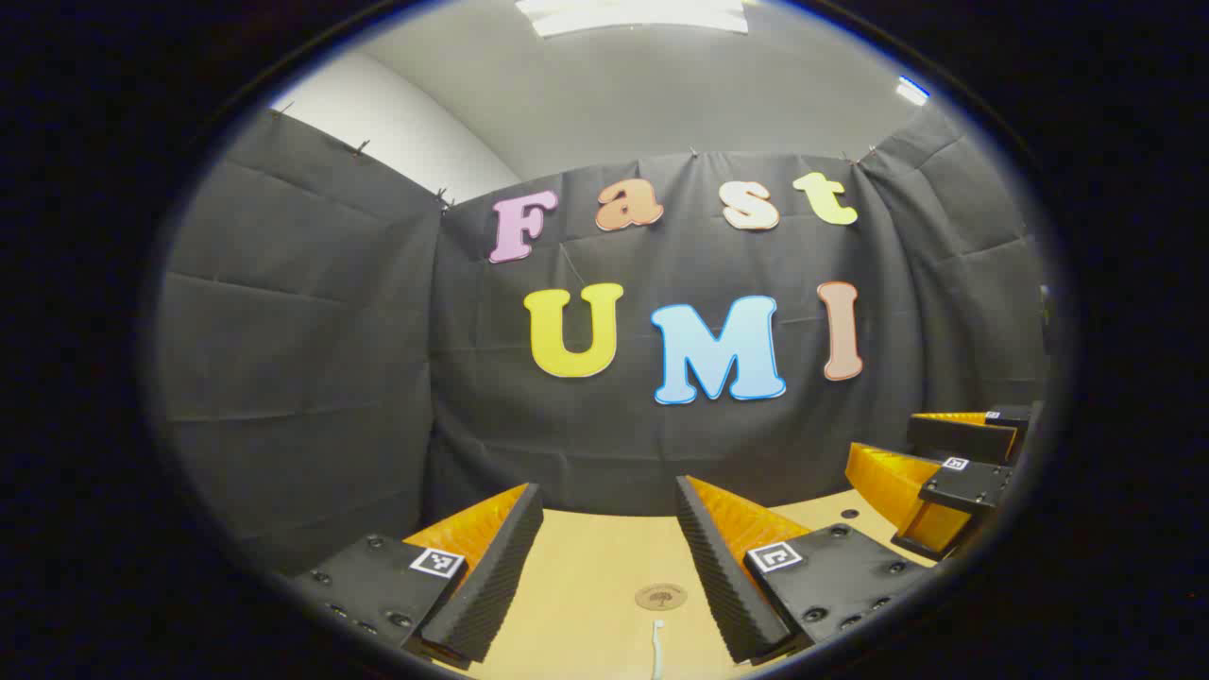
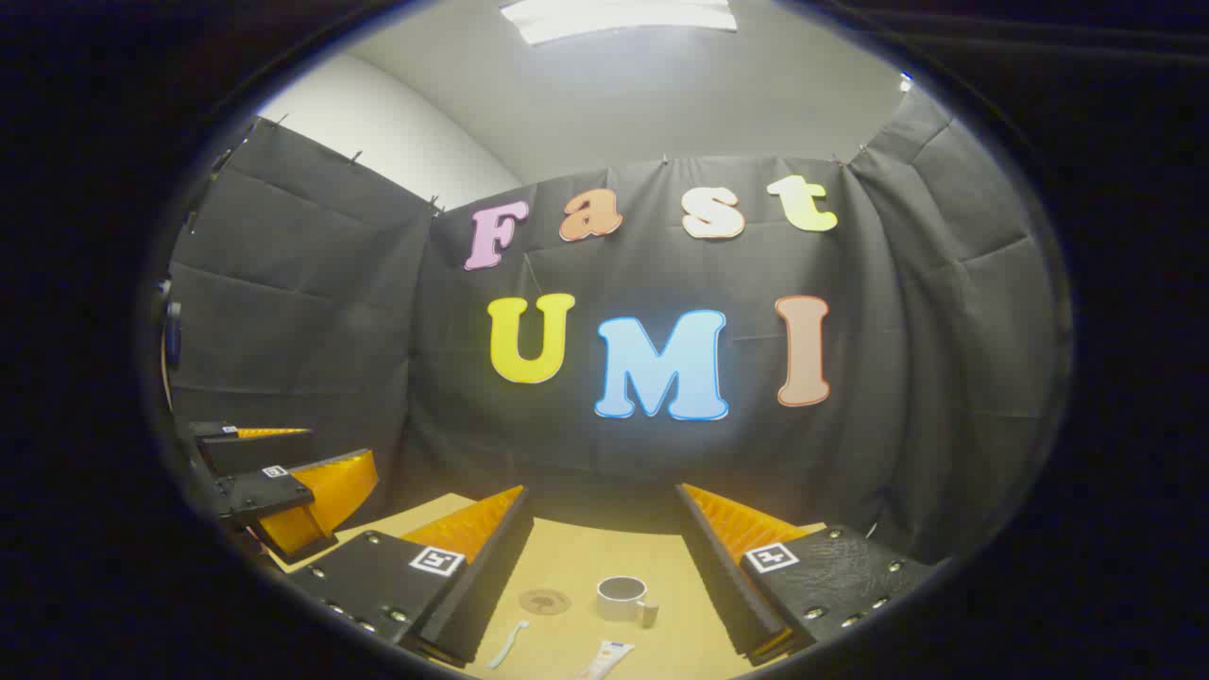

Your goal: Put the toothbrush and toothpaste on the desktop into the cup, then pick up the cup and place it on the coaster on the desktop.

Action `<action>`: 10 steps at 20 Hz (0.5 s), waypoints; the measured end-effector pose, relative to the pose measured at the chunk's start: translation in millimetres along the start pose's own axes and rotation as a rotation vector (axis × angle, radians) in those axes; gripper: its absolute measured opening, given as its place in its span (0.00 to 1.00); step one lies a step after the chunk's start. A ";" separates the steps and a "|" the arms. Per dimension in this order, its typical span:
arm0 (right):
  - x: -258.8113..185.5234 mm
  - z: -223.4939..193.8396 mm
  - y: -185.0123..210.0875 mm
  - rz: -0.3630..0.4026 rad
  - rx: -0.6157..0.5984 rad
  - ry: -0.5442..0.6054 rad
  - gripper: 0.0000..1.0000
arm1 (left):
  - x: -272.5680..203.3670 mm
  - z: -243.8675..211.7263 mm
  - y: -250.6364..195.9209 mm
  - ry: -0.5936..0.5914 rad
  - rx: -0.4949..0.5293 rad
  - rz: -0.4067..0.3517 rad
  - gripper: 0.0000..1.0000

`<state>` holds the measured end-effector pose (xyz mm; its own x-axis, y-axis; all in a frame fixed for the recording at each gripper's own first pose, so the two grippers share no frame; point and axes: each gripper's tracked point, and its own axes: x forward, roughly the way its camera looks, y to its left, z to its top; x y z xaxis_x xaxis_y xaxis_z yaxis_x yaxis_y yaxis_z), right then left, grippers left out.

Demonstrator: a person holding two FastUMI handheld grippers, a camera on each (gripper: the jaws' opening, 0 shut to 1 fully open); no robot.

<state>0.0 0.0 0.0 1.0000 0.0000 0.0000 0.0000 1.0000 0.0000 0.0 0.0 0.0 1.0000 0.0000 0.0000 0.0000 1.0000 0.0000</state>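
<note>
- Left gripper (image 1: 609,515) released, holding nothing, low centre; coaster (image 1: 660,596) and toothbrush (image 1: 657,650) lie beneath it.
- Right gripper (image 2: 602,515) likewise spread wide.
- Cup (image 2: 624,598), toothpaste (image 2: 604,660) bottom centre on the desk (image 2: 576,557).

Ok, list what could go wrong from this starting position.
1. The toothbrush and toothpaste lie flat on the desktop, so the open right gripper may scrape the surface or slip off them.
2. The cup is small with a narrow opening; a dropped item could miss or tip it.
3. The left gripper hangs near the coaster, so the two could collide.
</note>
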 end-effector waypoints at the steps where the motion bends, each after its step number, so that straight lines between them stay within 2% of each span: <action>1: 1.3 -1.4 0.6 -0.002 0.002 0.005 0.92 | 1.7 -2.2 1.9 0.003 0.000 0.000 0.92; 5: 5.7 -6.4 -1.1 -0.017 -0.005 0.009 0.92 | 9.6 -10.0 14.0 0.016 0.014 0.018 0.92; 10: 9.9 -20.5 -10.5 -0.052 -0.010 0.041 0.92 | 17.8 -32.7 15.4 0.071 0.005 -0.001 0.93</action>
<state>9.9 -10.5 -20.5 0.9978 -0.0520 -0.0405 0.0516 0.9986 -0.0115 17.8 15.4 -32.7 0.9975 -0.0005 -0.0713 0.0009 1.0000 0.0050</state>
